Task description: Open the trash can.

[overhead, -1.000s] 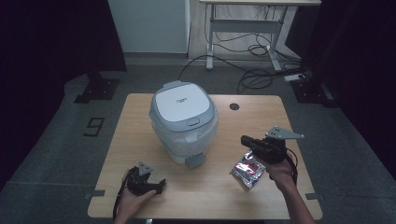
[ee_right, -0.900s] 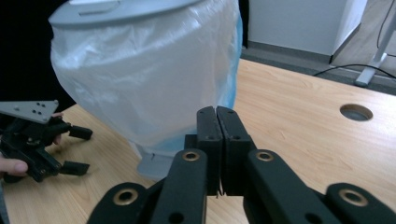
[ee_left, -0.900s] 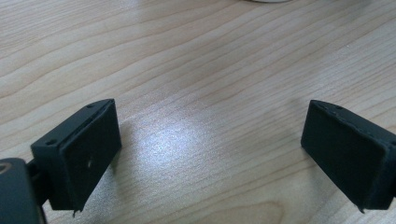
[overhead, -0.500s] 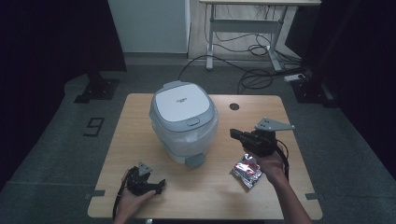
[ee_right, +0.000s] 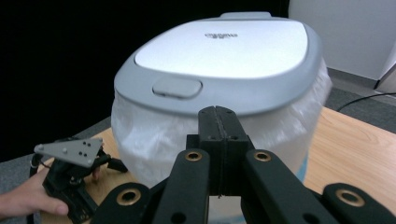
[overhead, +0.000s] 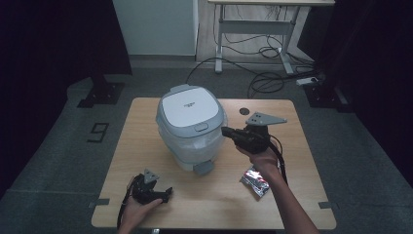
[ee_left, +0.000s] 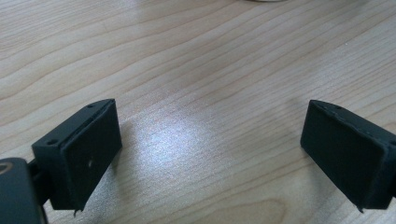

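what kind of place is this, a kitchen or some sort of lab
Probably a lab or recording room, not a kitchen: a lone wooden table on grey carpet, dark curtains around it, loose cables on the floor, and a standing desk behind.

— Where's the cooker [overhead: 191,127]?
— Mid-table [overhead: 141,146], toward the far edge. My right gripper [overhead: 228,131] is lifted just right of it, tips pointing at its side.
— And the packet [overhead: 256,179]?
— On the table, near and right of the cooker, under my right forearm.
— Your left gripper [overhead: 167,194]?
— It rests at the near left, in front of the cooker and well apart from it.
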